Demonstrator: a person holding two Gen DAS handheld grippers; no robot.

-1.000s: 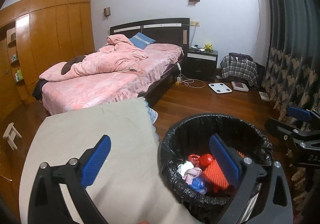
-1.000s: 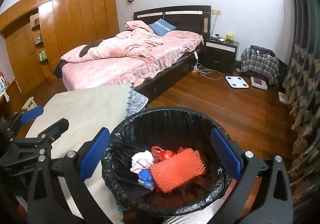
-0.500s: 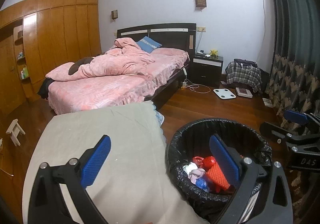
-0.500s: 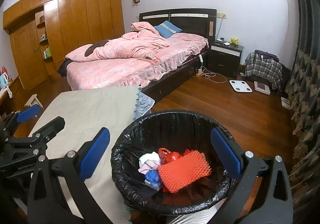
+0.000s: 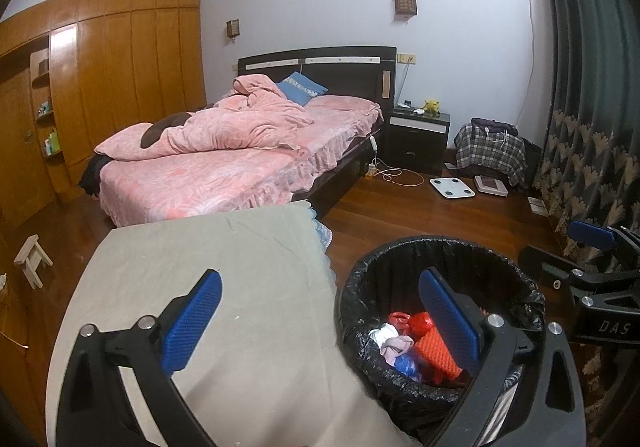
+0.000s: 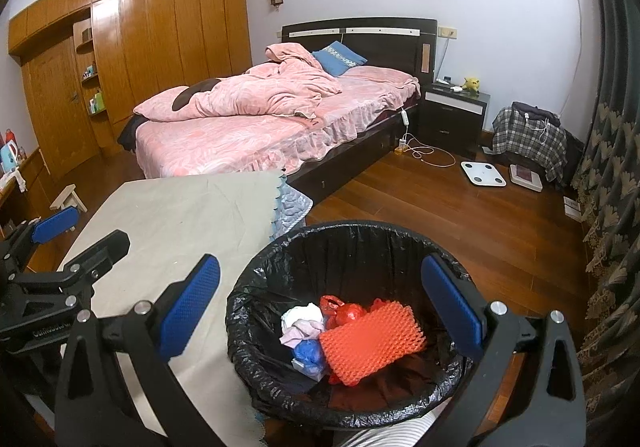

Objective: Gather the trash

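Right gripper (image 6: 320, 299) held over a black-lined trash bin (image 6: 400, 231), jaws spread wide and empty. Inside the bin: an orange ridged mesh sheet (image 6: 370, 345), a red bag (image 6: 340, 309), white and pink crumpled scraps (image 6: 302, 323), something blue (image 6: 310, 353). Just left, a cloth-covered counter (image 6: 180, 219); left gripper (image 6: 86, 237) at its edge. Behind, a pink bed (image 6: 256, 119).

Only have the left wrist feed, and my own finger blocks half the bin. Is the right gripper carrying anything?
Observer: No. The right gripper has its jaws wide open over the bin, with nothing between them.
Operator: What's on top in there?
Observer: An orange mesh sheet, lying over white, blue and red scraps.
Operator: Anything left of the little stool?
Observer: A wooden ledge holding a blue-and-white appliance, too small to identify.
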